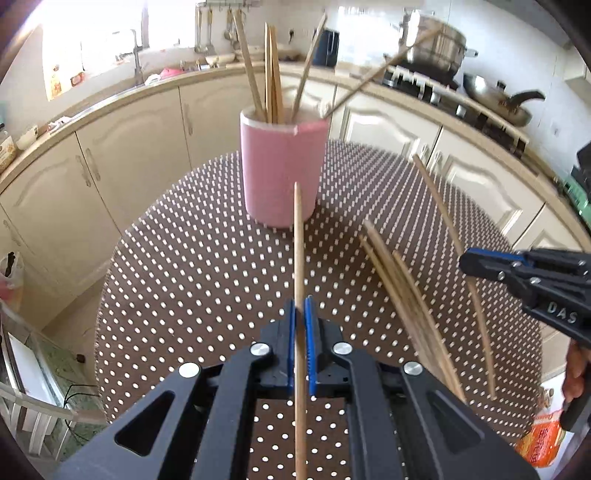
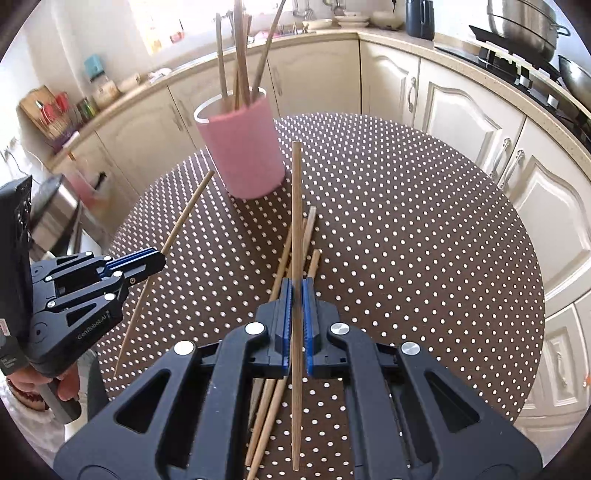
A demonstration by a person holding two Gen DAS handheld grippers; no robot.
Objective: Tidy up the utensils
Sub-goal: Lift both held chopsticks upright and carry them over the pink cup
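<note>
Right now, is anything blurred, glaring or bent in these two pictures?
Left wrist view: loose chopsticks smear with blur, window glare blows out, counter bows. Right wrist view: sharper chopsticks, bright window, cabinets curve at the edges.

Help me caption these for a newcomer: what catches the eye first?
The pink holder bristling with chopsticks stands at the far side of the polka-dot table. Each gripper, left and right, clamps one chopstick pointing toward it, above loose chopsticks on the cloth.
</note>
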